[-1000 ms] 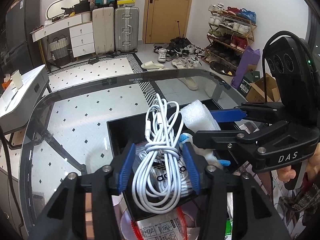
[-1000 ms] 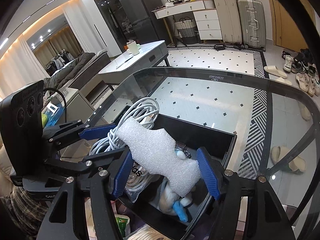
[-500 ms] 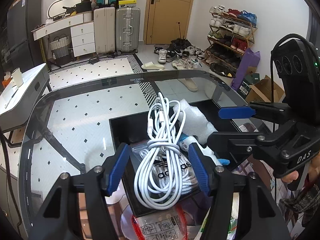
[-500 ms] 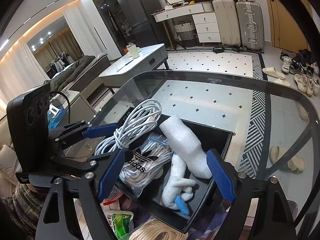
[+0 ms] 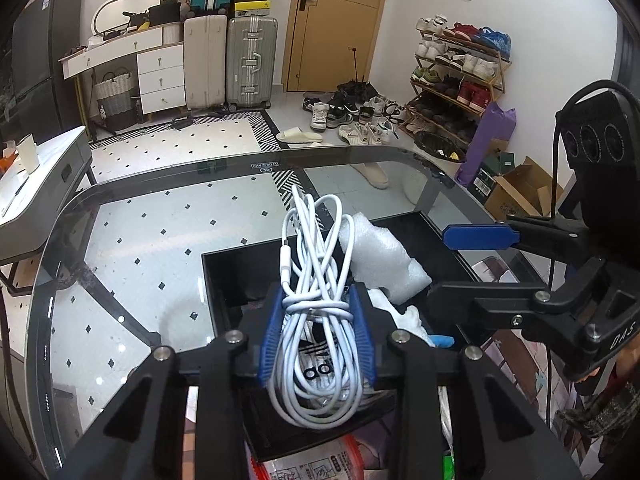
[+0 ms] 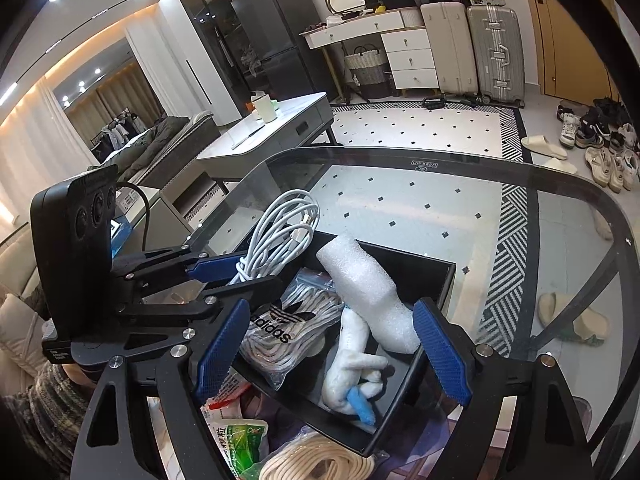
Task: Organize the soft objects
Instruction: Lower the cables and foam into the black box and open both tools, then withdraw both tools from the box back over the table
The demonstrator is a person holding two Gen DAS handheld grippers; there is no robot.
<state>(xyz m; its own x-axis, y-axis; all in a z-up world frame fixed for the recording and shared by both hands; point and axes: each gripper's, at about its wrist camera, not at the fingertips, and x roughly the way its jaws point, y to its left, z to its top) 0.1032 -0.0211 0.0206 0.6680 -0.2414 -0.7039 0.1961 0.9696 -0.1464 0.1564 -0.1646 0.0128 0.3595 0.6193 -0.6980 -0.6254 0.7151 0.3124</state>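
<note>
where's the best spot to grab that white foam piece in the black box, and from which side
Grip the white foam piece around its narrower upper end, coming from above. It leans tilted in the black box, with that end poking above the rim and its wider base low beside the wall, so the top looks easiest to reach.

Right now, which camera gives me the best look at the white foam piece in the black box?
The right wrist view: the white foam piece lies whole and unobstructed, leaning inside the black box between the open right gripper. In the left wrist view the white cable bundle, pinched in the left gripper, covers part of it.
</note>
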